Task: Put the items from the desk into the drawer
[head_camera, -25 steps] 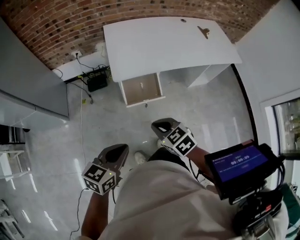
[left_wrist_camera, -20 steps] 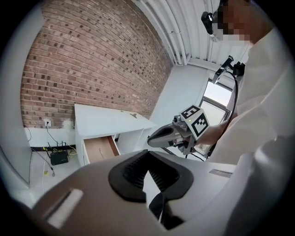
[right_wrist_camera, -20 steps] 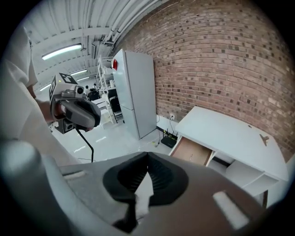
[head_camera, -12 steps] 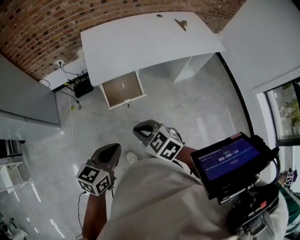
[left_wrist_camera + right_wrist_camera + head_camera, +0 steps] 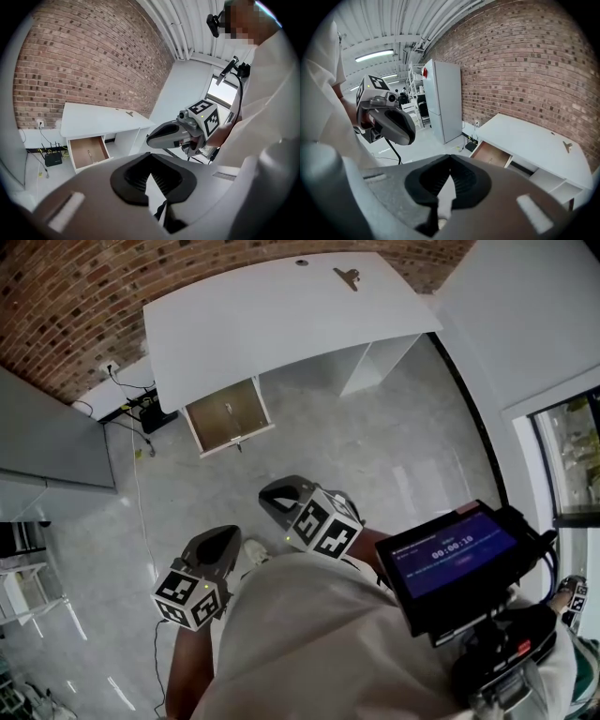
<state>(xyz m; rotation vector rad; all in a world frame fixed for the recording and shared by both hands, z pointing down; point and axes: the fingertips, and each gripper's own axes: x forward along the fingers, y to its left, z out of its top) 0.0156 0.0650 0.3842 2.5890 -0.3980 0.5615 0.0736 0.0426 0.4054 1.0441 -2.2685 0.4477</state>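
Observation:
A white desk stands far ahead against the brick wall. Near its back edge lie a metal clip and a small dark item. Under its left side the wooden drawer is pulled out, with a small thin object on its floor. My left gripper and right gripper hang low by my body, well short of the desk. Both are shut and hold nothing. The left gripper view shows the desk, drawer and right gripper. The right gripper view shows the drawer and clip.
Grey floor lies between me and the desk. A black router and cables sit by the wall left of the drawer. A tall white cabinet stands further left. A screen device hangs at my chest. A white wall borders the right.
The desk and open drawer have slid left and slightly up in the head view. Both grippers stay low and shut, with the right one drifting a little left.

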